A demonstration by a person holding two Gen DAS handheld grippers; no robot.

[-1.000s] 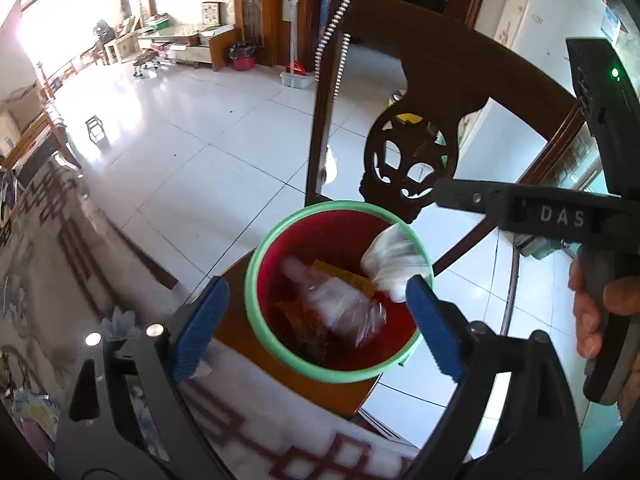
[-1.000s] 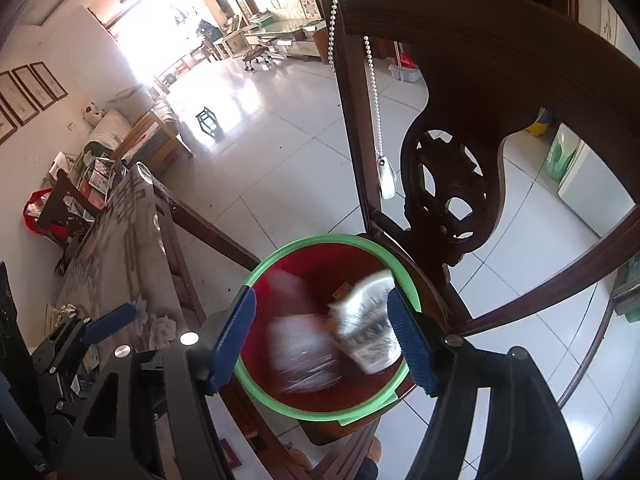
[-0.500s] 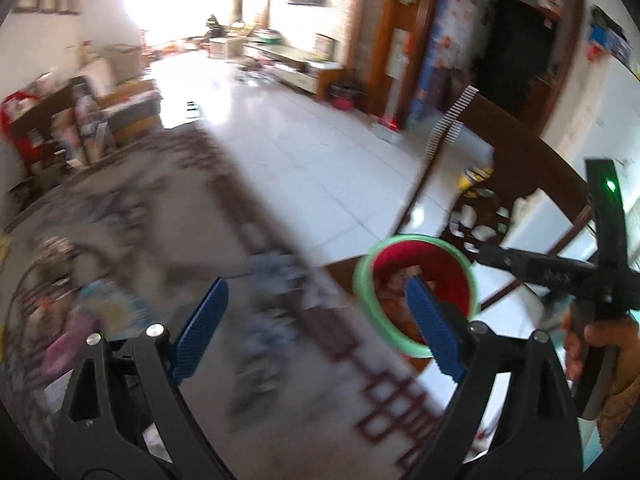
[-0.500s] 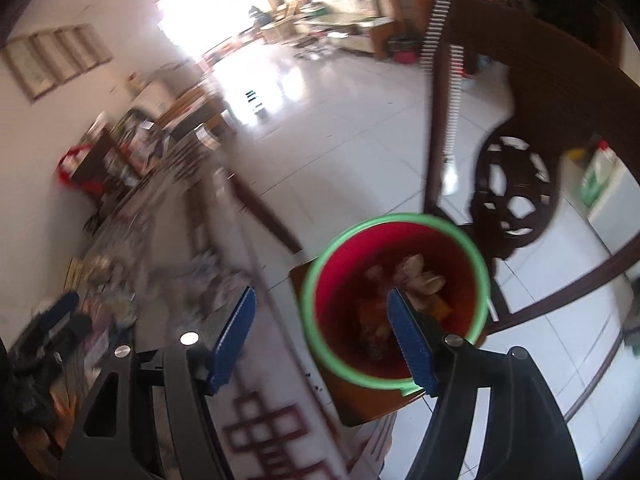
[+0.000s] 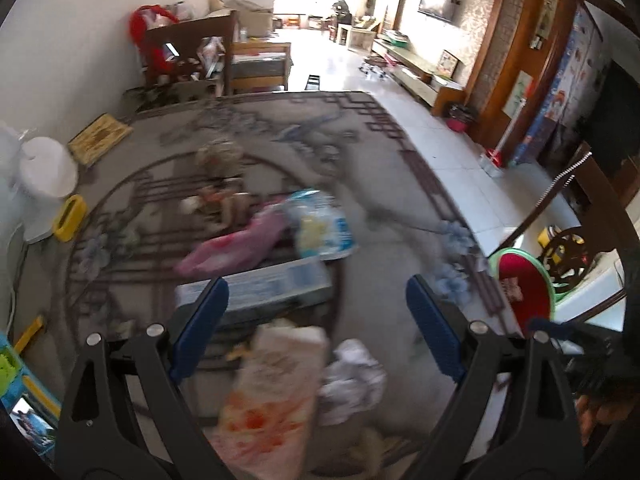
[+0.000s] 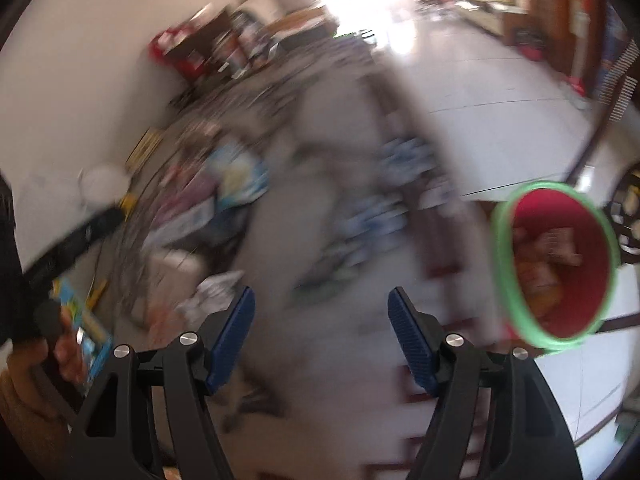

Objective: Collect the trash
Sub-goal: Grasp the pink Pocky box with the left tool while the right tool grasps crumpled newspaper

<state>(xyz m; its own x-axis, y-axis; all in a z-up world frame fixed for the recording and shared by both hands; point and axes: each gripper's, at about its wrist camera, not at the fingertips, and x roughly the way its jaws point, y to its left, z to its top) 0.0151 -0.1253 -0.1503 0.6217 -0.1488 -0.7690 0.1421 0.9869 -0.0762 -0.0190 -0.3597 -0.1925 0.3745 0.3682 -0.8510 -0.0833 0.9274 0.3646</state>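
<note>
Trash on table [image 5: 384,184]: I held both sets of jaws apart, empty; white wad [image 5: 352,380] nearest left gripper [image 5: 316,328] — approach slow, square.

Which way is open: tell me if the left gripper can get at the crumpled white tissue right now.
Probably yes. The left gripper is open and empty, and the crumpled white tissue lies on the table just below its fingers, uncovered, beside an orange-stained wrapper.

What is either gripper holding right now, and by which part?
Nothing. The left gripper and the right gripper are both open, with no trash between their fingers.
</note>
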